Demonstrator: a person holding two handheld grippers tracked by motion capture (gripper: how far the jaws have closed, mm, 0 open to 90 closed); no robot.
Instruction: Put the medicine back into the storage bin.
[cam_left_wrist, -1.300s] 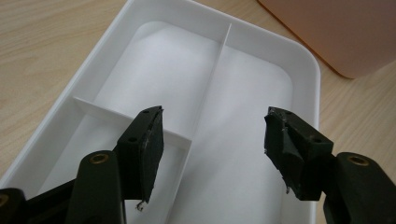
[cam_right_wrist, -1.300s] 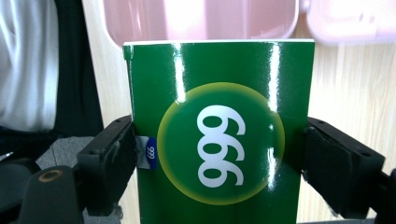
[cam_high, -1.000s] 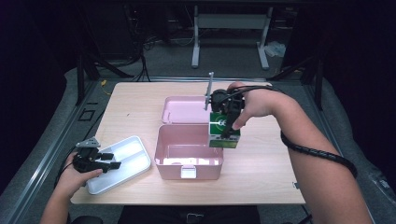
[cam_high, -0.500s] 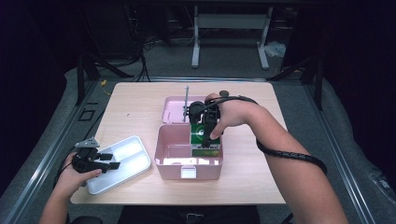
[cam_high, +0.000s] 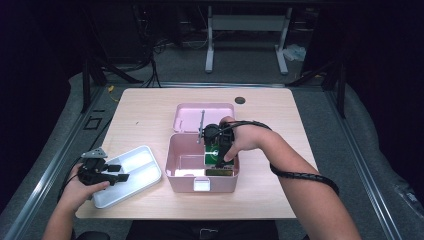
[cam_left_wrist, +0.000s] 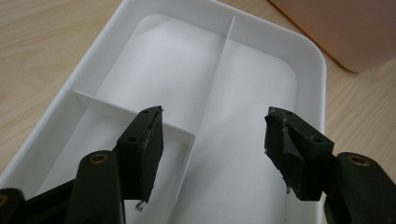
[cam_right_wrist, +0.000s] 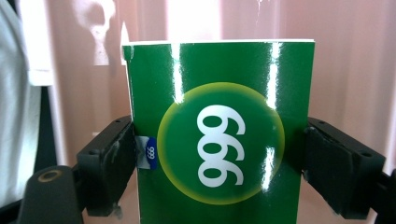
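Note:
A glossy green box (cam_right_wrist: 219, 135) marked "999" in a yellow-ringed circle sits between the two jaws of my right gripper (cam_right_wrist: 219, 179), which is shut on its sides. In the high view that right gripper (cam_high: 219, 150) holds the green box (cam_high: 215, 152) down inside the open pink case (cam_high: 180, 172), against its right wall. My left gripper (cam_left_wrist: 215, 144) stands open over the white divided tray (cam_left_wrist: 93, 79), nothing between its jaws. In the high view the left gripper (cam_high: 107, 172) rests at the left end of the tray (cam_high: 142, 167).
The pink case's lid (cam_high: 187, 115) lies open flat behind it. A small dark disc (cam_high: 240, 100) sits near the table's far edge. The pink case's corner (cam_left_wrist: 345, 32) shows just beyond the tray. Bare wood lies to the right of the case.
My right gripper has carried the green box from beside the case's right edge, leftward and down into the case. The left gripper has stayed over the tray.

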